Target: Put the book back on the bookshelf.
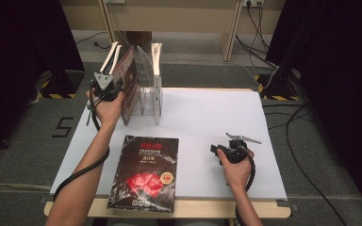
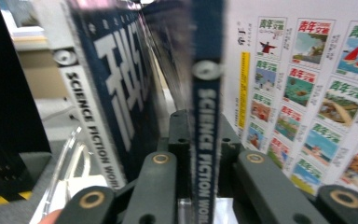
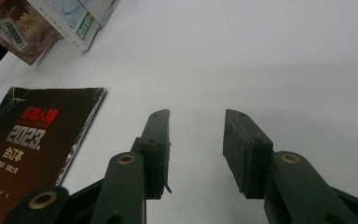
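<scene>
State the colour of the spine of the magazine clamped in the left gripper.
Dark blue with white lettering on the magazine spine, clearest in the left gripper view.

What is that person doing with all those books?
A person is putting magazines into a clear rack at the back of the white table. The left claw is shut on the spine of a blue magazine, held upright at the rack beside others standing there. The right claw is open, holds nothing and sits low over the table. One dark book lies flat near the front edge.
</scene>
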